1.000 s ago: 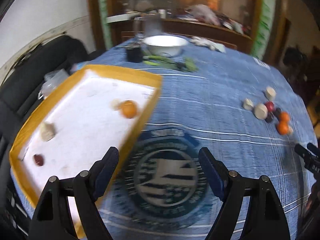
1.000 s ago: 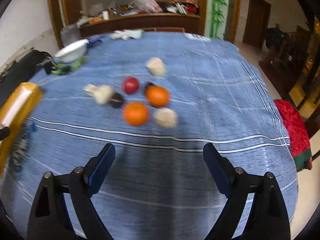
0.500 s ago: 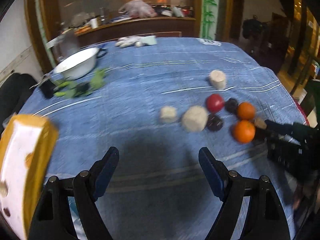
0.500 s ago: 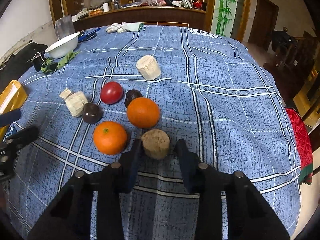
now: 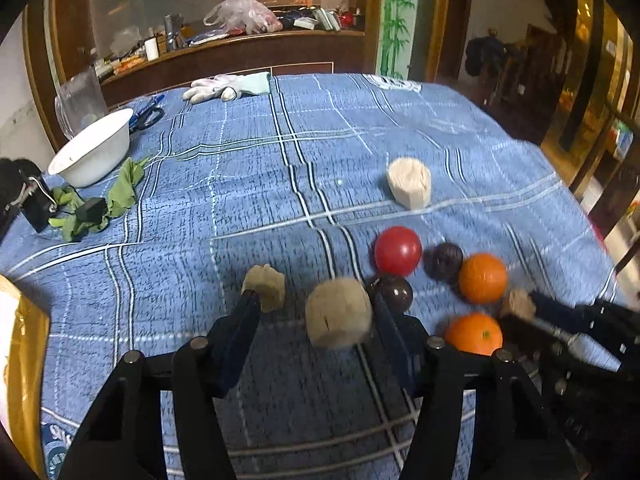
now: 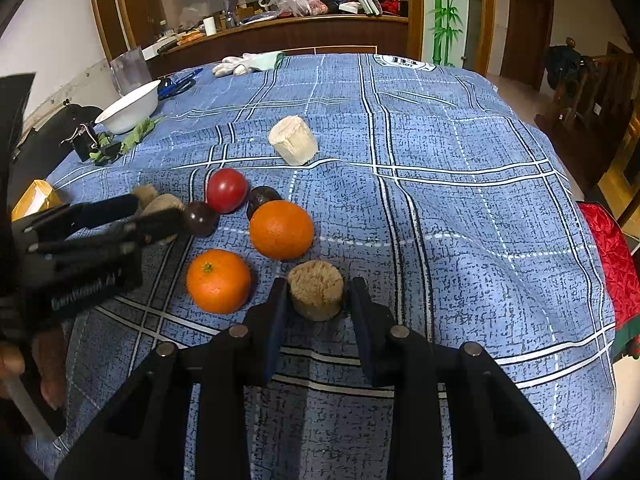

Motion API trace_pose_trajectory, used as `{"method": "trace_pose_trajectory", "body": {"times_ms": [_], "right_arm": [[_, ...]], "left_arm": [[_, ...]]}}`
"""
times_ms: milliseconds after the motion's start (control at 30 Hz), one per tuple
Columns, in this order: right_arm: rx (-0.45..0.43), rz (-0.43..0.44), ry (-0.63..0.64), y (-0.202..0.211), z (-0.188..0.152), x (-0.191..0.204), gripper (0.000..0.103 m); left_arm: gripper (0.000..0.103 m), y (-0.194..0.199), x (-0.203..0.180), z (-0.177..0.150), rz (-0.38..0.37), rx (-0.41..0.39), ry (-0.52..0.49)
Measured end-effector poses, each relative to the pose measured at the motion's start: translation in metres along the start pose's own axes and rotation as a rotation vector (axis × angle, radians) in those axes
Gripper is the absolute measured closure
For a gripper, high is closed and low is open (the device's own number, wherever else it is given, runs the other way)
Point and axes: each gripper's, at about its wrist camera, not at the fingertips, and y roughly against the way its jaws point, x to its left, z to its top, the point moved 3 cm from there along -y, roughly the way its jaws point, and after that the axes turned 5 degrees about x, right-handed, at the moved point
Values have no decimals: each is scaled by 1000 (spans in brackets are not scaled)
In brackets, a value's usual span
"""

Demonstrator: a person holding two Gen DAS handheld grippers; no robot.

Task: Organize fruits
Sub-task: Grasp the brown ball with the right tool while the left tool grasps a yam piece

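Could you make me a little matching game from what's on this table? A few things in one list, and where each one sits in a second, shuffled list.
Things:
1. brown chunk
2. white bowl
3. glove
4. pale chunk

Places:
A. far edge of the cloth, by the wooden counter
B. between the right gripper's fingers
C. alone, beyond the red fruit
D. far left, next to green leaves

Pairs: 1-B, 2-D, 3-A, 4-C
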Motion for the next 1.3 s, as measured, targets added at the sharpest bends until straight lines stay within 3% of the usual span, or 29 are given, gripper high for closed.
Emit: {"method": "trace_pose_trajectory", "body": {"times_ms": [67,133,200,800,1067,1300], "right_arm": [[0,0,0,0,0,0,70],[0,0,0,0,0,0,70],[0,3,-2,0,0,0,70],[-2,10,-6,0,0,-1,70],[-17,-10,-23,3,0,-4,70],[-53,-9,-15,26,-8,11,70]], "left_arm": [[46,0,1,1,-12,-20,-2],[62,1,-6,-1,-21,-27,-37],[68,3,-15,-9,-36,-25,-96],[69,9,-7,-15,-85,-6,-76],[69,35,13,-44,-95,20,-38],[70,68,34,-71,-94,-5,-3]]}}
